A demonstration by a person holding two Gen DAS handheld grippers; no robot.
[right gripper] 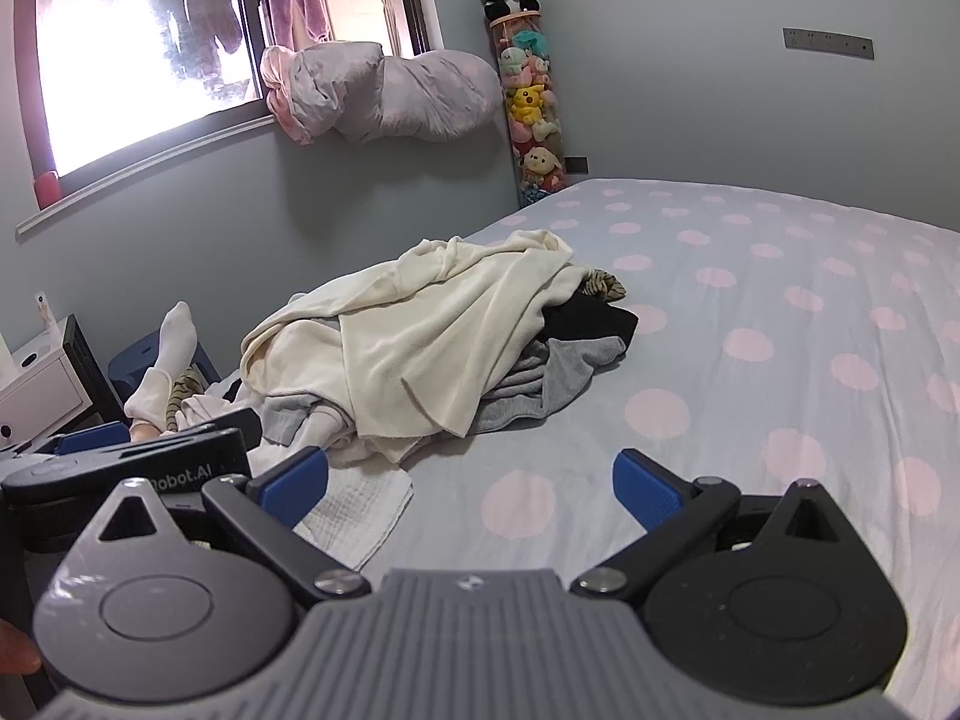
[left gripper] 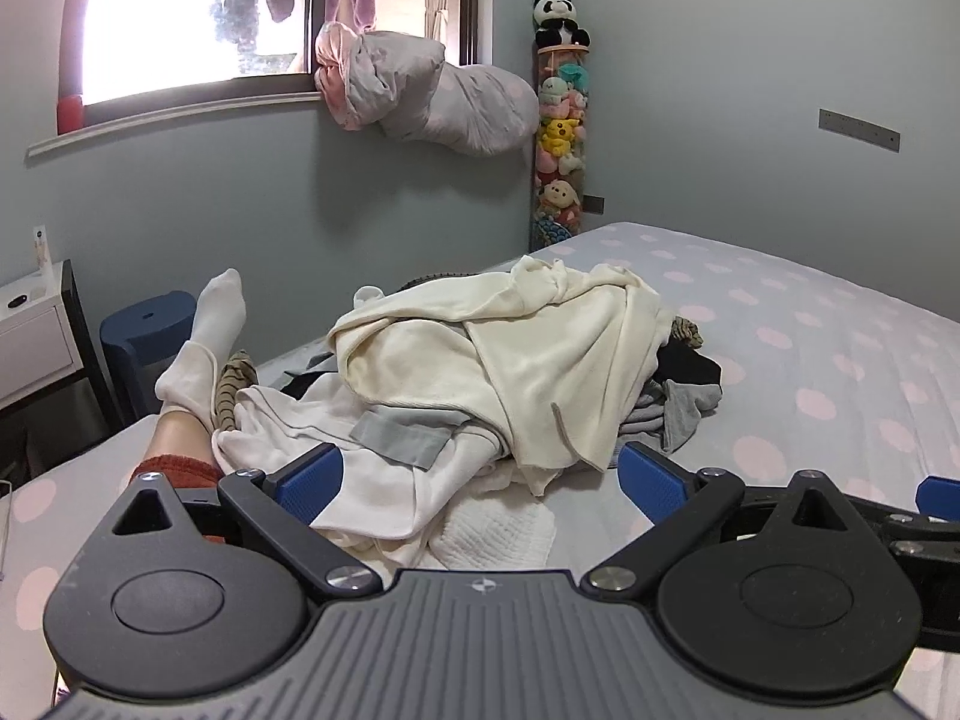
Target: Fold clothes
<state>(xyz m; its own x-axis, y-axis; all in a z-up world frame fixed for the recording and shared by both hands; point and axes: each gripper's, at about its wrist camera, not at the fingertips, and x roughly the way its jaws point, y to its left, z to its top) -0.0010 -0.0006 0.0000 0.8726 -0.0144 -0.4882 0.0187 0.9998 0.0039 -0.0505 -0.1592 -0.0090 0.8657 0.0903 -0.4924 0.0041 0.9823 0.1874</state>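
Note:
A heap of clothes (left gripper: pixel 480 372) lies on the bed, topped by a cream garment (left gripper: pixel 528 348) (right gripper: pixel 432 324), with grey (right gripper: pixel 540 384), black (right gripper: pixel 594 318) and striped pieces under it. A white quilted cloth (left gripper: pixel 504 531) (right gripper: pixel 360 510) lies flat at the heap's near edge. My left gripper (left gripper: pixel 480 480) is open just short of the heap, nothing between its blue pads. To its right, my right gripper (right gripper: pixel 471 483) is open above bare bedsheet, beside the white cloth. The left gripper's body (right gripper: pixel 150 462) shows at the right wrist view's left edge.
The bed (right gripper: pixel 750 372) has a grey sheet with pink dots, wide and bare to the right. A person's leg in a white sock (left gripper: pixel 198 348) rests at the bed's left edge. A white nightstand (left gripper: pixel 36 330), blue stool (left gripper: pixel 144 324), window and plush-toy tube (left gripper: pixel 561 138) stand beyond.

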